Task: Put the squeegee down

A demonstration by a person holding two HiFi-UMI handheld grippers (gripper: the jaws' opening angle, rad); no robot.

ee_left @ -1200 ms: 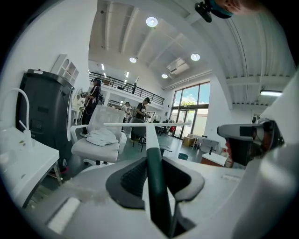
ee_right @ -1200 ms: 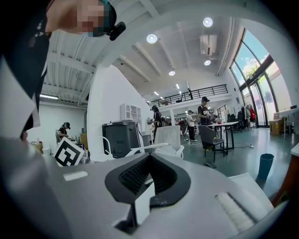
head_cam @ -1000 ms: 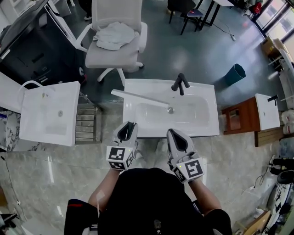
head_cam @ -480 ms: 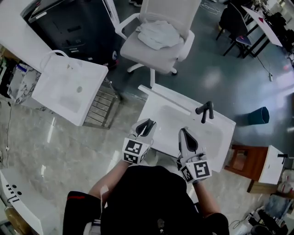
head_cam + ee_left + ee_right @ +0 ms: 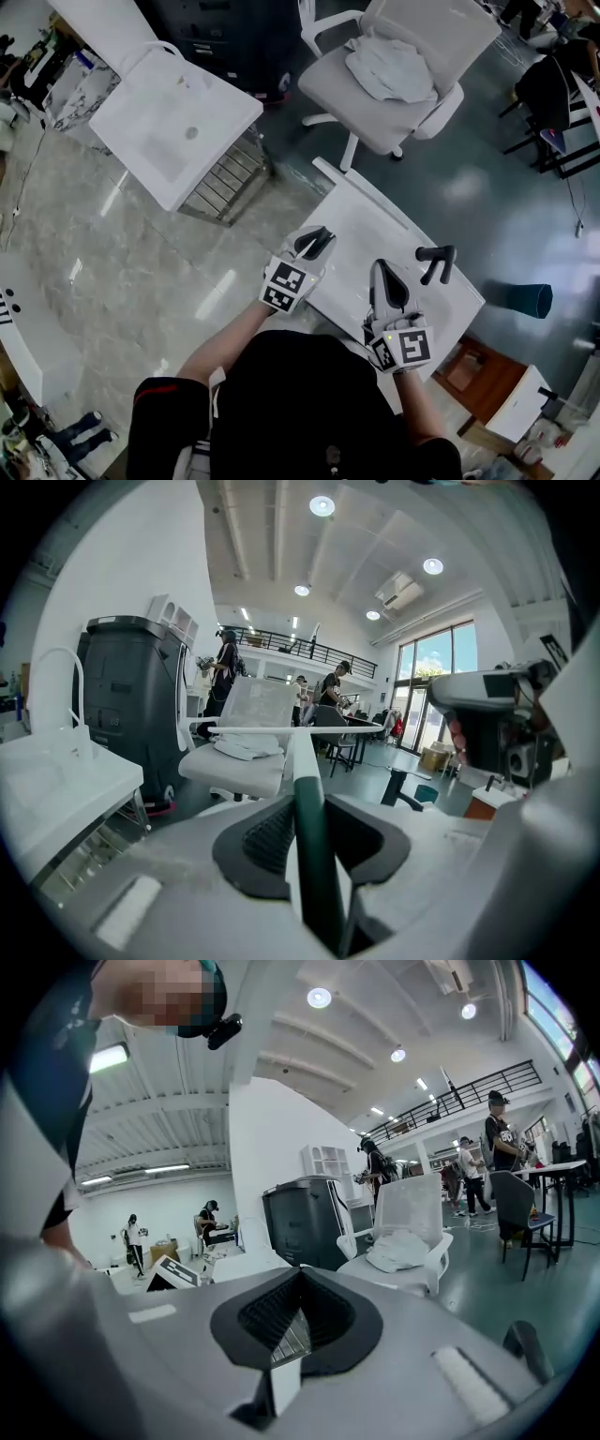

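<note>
The squeegee has a green handle (image 5: pixel 311 855) and a long white blade (image 5: pixel 281 729). My left gripper (image 5: pixel 309 808) is shut on the handle, which stands upright between the pads. In the head view the left gripper (image 5: pixel 316 242) hangs over the near left edge of the white sink (image 5: pixel 370 225). The blade (image 5: pixel 324 170) reaches across the sink's far left edge and juts past its corner. My right gripper (image 5: pixel 382 272) hovers over the sink's near edge, close to the black faucet (image 5: pixel 436 262). Its jaws (image 5: pixel 298 1312) are shut, with nothing between them.
A white office chair (image 5: pixel 375 98) with a white cloth (image 5: pixel 389 52) on its seat stands beyond the sink. To the left are a second white basin (image 5: pixel 178 122) and a metal rack (image 5: pixel 225 187). A teal bin (image 5: pixel 525 300) and a wooden cabinet (image 5: pixel 464 366) lie to the right.
The view has swung, so the sink and chair now lie on a diagonal. Both grippers have shifted along the sink's near edge. The left still holds the squeegee.
</note>
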